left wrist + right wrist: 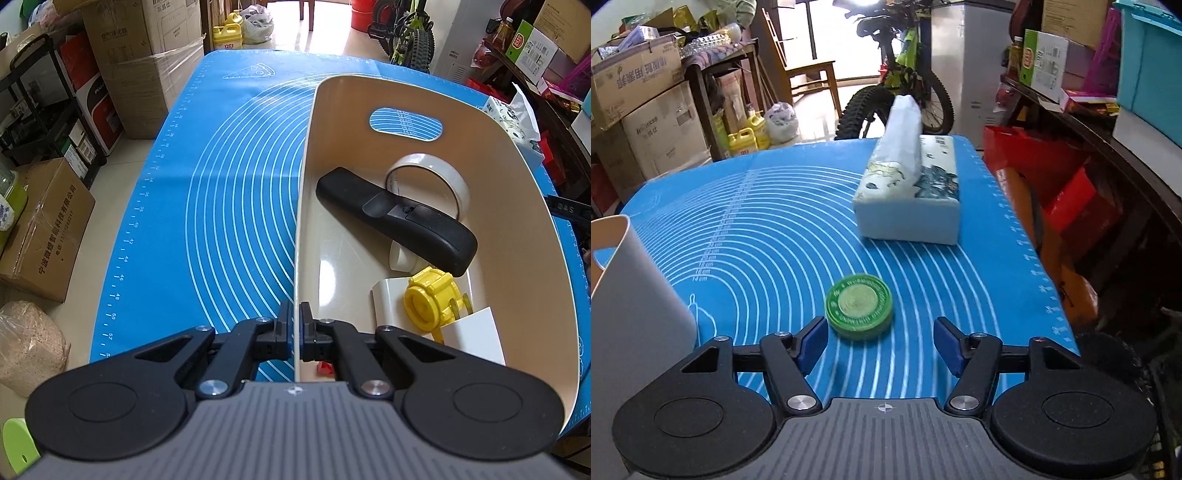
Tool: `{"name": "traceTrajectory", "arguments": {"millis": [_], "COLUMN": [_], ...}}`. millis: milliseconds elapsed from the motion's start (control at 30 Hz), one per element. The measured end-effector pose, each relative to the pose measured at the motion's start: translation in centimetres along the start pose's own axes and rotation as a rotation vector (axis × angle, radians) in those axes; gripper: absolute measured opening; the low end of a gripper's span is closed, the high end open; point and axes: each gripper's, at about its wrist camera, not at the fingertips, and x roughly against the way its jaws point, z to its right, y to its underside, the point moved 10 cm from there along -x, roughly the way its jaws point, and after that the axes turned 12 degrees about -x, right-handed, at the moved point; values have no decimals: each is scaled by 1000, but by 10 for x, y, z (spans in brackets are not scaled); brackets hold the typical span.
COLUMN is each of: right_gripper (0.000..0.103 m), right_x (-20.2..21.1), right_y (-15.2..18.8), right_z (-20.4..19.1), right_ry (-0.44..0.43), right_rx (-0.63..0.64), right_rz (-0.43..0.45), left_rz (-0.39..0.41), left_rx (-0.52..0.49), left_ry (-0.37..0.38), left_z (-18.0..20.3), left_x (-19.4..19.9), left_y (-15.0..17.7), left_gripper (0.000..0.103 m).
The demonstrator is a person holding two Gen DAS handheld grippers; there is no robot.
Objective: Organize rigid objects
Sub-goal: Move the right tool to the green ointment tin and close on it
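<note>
Nearest in the left wrist view, the left tool (pixel 295 314) is pinched closed on the near wall of the cream plastic bin (pixel 524 229), one finger outside and one inside, apparently steadying it on the blue silicone baking mat (pixel 221 184) that covers the bench. Inside the bin, from the near end outward, lie a white box-like piece (pixel 476 332), a yellow plastic toy (pixel 432 299), a black remote control (pixel 399 218) set diagonally, and a roll of clear tape (pixel 428 173) standing on edge behind it and touching it.

In the right wrist view, the right tool (pixel 881 343) is spread wide and holds nothing. A round green tin with a printed lid (pixel 859 306) lies flat on the mat just ahead of it, nearer the left finger (pixel 812 345) than the right and not touched by either. The bin's outer wall shows at the left edge, near the tin. Farther off, a soft pack of tissues (pixel 908 192) rests on the mat, well apart from the tin.

The step in hand looks like the pickup of the tin, the one rigid item left outside the bin. The next move probably calls for shifting the tool slightly left to centre the tin, lowering until the fingers flank its low rim, closing, then carrying it over the wall.
</note>
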Motion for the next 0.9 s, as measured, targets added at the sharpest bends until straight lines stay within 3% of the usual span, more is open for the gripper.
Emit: {"name": "traceTrajectory", "arguments": {"millis": [467,533,567,733,900], "right_gripper": [72,55,54,54,54], "right_x": [-40,-39,-38,-24,0], "right_y": [4,4,4,5,3], "right_z": [-26,-28,-29,-31,-25], "right_ry": [24,29,24,41,36], "right_rx": [75,89,94,135,80], "right_rz": [-1,14,20,91,102], "left_rz": [-2,-2,-2,-1,-1], "left_rx": [-8,-8,-8,-6,-6], "left_ry": [-5,-5,-6,-4,-4], "left_z": [2,2,2,2,2], "left_x": [0,0,0,0,0], "left_y": [0,0,0,0,-1], "left_gripper": [5,5,5,5,5]}}
